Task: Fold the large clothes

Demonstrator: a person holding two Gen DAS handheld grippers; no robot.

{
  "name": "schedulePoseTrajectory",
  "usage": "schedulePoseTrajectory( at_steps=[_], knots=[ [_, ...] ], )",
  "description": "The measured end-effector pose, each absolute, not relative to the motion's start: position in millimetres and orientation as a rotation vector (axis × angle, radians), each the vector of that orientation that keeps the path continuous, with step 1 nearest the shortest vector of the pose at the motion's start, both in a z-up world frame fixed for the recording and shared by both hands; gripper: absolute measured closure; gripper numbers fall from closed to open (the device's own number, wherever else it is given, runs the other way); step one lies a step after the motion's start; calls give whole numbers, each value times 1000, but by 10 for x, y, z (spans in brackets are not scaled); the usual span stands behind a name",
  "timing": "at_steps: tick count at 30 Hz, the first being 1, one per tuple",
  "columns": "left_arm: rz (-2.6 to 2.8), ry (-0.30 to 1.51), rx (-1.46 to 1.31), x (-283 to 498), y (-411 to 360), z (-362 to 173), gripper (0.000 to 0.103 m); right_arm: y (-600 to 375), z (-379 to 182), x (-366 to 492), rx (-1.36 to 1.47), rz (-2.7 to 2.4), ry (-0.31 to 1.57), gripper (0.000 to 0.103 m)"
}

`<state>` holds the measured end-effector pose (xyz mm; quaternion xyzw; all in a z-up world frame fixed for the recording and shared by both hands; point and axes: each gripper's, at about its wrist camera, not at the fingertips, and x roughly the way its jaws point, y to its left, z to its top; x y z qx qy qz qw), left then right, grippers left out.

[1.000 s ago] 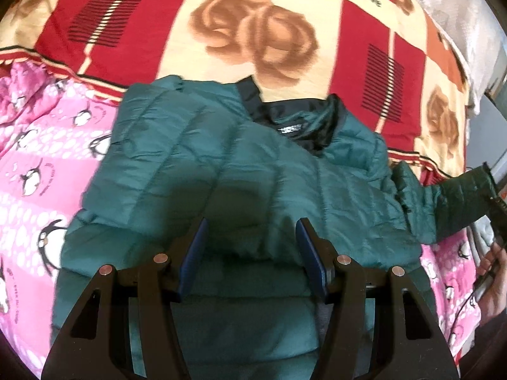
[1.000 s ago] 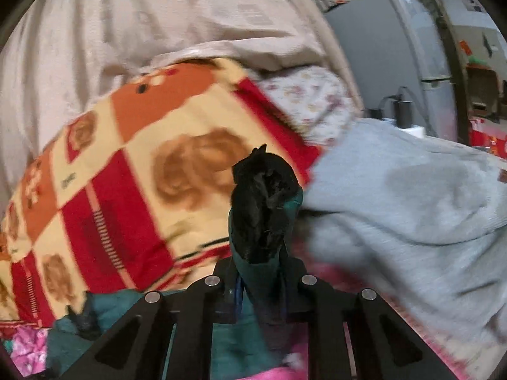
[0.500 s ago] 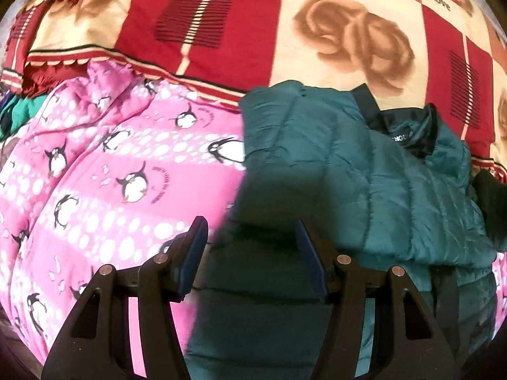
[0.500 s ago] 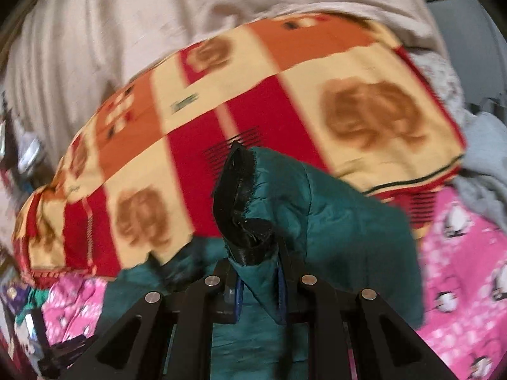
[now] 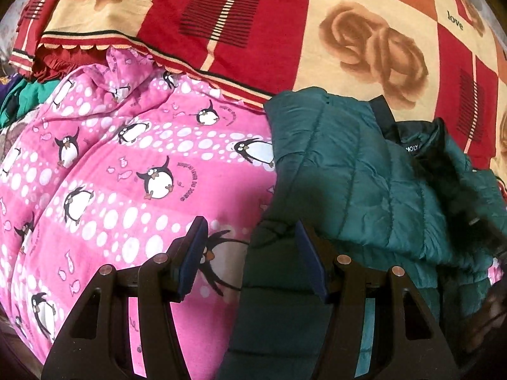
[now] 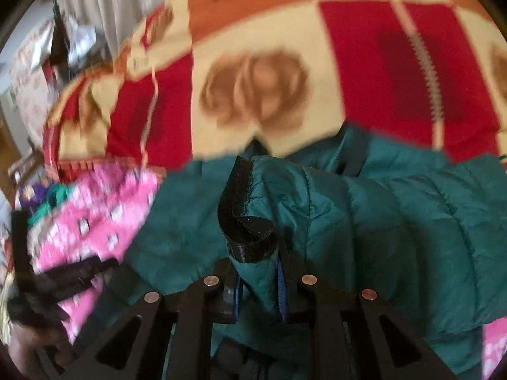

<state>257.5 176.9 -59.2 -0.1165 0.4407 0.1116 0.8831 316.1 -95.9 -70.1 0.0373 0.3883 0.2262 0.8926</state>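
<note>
Clamping the black-edged sleeve cuff (image 6: 245, 221) at the centre of its view, the right gripper (image 6: 258, 288) holds part of the green quilted jacket (image 5: 355, 183). That jacket fills the lower right of the left view, lying on a pink penguin blanket (image 5: 126, 174) below a red rose-patterned blanket (image 5: 285, 25). Empty, the left gripper (image 5: 250, 253) hovers with fingers spread over the jacket's left edge.

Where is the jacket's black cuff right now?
In the right wrist view, centre frame: the black cuff sticks up from the shut right gripper, above the green jacket.
</note>
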Motion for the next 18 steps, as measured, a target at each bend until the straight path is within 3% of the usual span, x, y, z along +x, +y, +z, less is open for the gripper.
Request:
schedulePoseTrajectory(
  at_steps=[3,4,5,8,18],
  knots=[
    [221,919,-242,2587,1741,-589,45,-855,-873,3188,32,461,846,76],
    [215,920,-244,2591,1731,-591,45,-840,-879,3180,29,460,846,61],
    [209,920,-245,2595,1730,-592,45,-829,-869,3164,29,467,841,54],
    [205,916,-250,2604,1713,-577,45,-807,-805,3099,22,501,834,41],
    [-1,849,-299,2697,1197,-405,45,-1389,-582,2531,-130,330,908,41]
  ],
)
